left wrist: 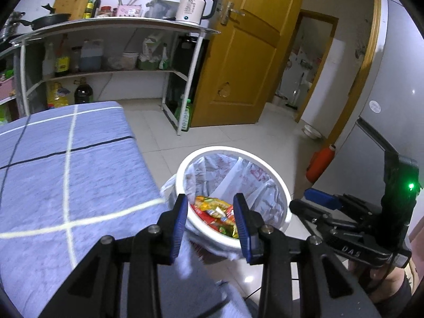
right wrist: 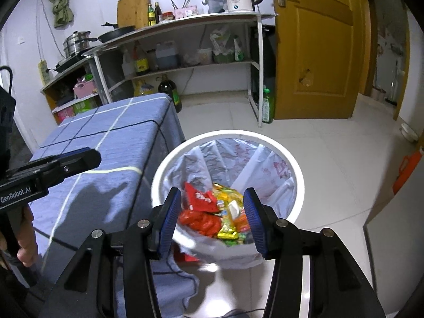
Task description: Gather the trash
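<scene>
Kitchen floor: white bin holds wrappers | left tongs, right tongs: both apart, empty

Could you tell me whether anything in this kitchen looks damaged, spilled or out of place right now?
Yes: the yellow wooden door has a chipped hole in its lower panel, showing raw material beneath. Otherwise the wrappers lie inside the lined white trash bin, none spilled on the floor in view, and the blue checked tablecloth is bare.

left wrist – looks down, near | right wrist – same, nearer | shared: bin, table
</scene>
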Demonstrator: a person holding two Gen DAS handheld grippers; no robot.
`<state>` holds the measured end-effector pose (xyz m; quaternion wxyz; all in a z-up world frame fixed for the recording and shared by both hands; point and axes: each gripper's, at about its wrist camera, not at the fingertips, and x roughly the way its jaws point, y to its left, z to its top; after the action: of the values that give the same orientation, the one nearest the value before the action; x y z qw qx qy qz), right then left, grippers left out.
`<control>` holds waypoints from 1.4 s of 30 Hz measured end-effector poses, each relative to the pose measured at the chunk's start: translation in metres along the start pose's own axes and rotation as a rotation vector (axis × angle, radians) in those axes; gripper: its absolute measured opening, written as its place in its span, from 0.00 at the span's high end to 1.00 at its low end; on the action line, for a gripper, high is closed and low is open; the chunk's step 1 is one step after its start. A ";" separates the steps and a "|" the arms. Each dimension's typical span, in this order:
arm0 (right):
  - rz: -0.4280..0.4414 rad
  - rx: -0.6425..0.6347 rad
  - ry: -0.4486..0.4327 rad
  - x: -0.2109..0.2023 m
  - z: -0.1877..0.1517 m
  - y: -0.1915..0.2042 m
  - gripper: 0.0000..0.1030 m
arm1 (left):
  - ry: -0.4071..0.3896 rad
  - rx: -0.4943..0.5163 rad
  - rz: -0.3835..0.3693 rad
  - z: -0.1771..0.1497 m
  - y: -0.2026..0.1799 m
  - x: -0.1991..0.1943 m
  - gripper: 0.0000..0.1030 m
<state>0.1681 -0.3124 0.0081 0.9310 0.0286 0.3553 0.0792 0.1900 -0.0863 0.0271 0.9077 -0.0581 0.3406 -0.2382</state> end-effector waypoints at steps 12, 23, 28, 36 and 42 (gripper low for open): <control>-0.055 0.002 -0.042 -0.054 -0.045 0.028 0.52 | -0.051 0.014 0.085 -0.045 0.002 -0.055 0.56; -0.058 -0.011 -0.046 -0.087 -0.082 0.047 0.52 | -0.061 0.042 0.174 -0.090 -0.011 -0.087 0.51; -0.056 -0.032 -0.055 -0.094 -0.089 0.056 0.52 | -0.077 0.052 0.184 -0.097 -0.019 -0.097 0.51; -0.058 -0.031 -0.062 -0.099 -0.091 0.055 0.52 | -0.099 0.050 0.187 -0.100 -0.021 -0.104 0.51; -0.061 -0.031 -0.065 -0.100 -0.091 0.054 0.52 | -0.090 0.050 0.188 -0.101 -0.023 -0.102 0.51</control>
<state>0.0269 -0.2767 0.0121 0.9443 0.0060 0.3245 0.0551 0.0491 -0.0527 0.0171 0.9415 -0.0139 0.2976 -0.1574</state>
